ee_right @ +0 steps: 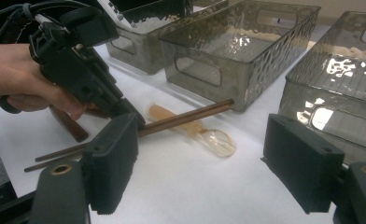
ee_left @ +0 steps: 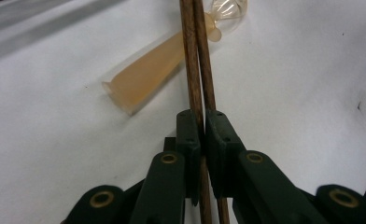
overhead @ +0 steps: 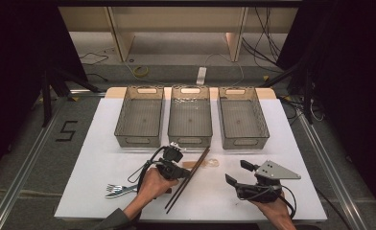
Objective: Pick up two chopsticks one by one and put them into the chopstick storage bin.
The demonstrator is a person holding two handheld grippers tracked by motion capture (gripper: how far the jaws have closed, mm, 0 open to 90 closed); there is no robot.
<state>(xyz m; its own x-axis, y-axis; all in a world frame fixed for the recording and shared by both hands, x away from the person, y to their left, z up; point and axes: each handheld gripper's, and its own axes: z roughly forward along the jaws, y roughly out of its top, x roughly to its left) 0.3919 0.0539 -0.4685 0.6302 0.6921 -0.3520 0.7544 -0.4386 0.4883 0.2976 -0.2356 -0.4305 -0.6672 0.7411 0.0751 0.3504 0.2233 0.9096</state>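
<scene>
Your left gripper (ee_left: 202, 140) was clamped on the chopsticks (ee_left: 196, 56); right gripper (ee_right: 209, 158) stood apart, empty. Three bins (overhead: 139, 140), upper centre, held nothing; sorting had barely begun

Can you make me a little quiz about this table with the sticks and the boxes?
1. True or false: the left tongs are shut on the chopsticks.
2. How many bins stand in the row on the table: A two, B three, C five?
3. What pale thing lies under the chopsticks?

Key:
1. True.
2. B.
3. A spoon with a clear bowl. The right tongs are open and hold nothing.
</scene>
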